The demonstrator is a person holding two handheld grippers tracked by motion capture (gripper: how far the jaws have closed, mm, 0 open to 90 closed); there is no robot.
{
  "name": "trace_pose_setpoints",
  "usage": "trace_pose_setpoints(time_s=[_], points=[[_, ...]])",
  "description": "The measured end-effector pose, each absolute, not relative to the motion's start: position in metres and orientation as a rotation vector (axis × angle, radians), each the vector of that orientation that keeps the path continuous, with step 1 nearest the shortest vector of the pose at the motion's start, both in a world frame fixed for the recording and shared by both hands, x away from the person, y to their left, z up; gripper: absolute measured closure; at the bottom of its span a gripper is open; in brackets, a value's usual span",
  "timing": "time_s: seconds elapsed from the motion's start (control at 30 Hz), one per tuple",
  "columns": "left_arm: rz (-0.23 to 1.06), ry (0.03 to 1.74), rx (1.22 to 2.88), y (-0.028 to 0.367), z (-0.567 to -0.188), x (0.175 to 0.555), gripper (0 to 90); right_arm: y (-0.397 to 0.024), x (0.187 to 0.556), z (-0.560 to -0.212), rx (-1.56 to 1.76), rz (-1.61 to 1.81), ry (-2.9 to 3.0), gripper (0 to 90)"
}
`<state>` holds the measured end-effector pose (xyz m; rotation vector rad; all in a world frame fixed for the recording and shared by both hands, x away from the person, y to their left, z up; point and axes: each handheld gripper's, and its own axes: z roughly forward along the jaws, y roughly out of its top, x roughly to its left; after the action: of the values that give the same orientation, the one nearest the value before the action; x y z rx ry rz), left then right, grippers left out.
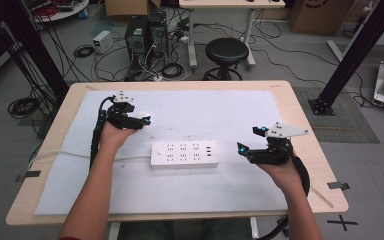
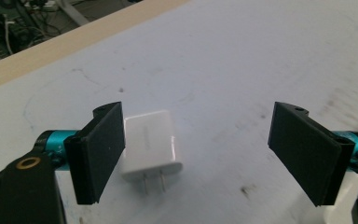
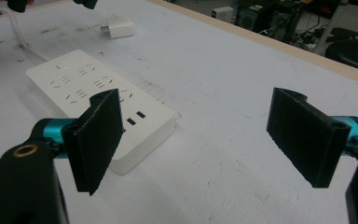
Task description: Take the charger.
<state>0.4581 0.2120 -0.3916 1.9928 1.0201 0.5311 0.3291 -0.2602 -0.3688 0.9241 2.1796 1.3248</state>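
Observation:
A white power strip (image 1: 184,153) lies in the middle of the white mat, its cord running off to the left. A small white plug adapter (image 2: 151,146) with two metal prongs lies on the mat at the back left (image 1: 145,119). My left gripper (image 2: 200,156) stands open around it, the adapter close to the left jaw and apart from the right one. My right gripper (image 1: 250,141) hovers open just right of the power strip (image 3: 100,101), nothing between its jaws. The adapter (image 3: 119,28) also appears far off in the right gripper view.
The white mat (image 1: 230,110) covers most of a light wooden table (image 1: 300,120). Beyond the far edge stand a black stool (image 1: 226,52), computer towers (image 1: 145,35) and tangled cables on the floor. Black frame posts rise at both sides.

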Motion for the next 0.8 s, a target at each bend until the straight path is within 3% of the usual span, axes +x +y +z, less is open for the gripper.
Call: trace_pose_setpoints(time_s=[0.33, 0.8], points=[[0.502, 1.126, 2.056, 0.211, -0.432, 0.486, 18.5, -0.258, 0.329, -0.374, 0.944, 1.303, 2.184, 18.7], [0.509, 1.145, 2.078, 0.214, -0.443, 0.492, 24.5, -0.256, 0.331, -0.371, 0.944, 1.291, 2.190, 18.7]])
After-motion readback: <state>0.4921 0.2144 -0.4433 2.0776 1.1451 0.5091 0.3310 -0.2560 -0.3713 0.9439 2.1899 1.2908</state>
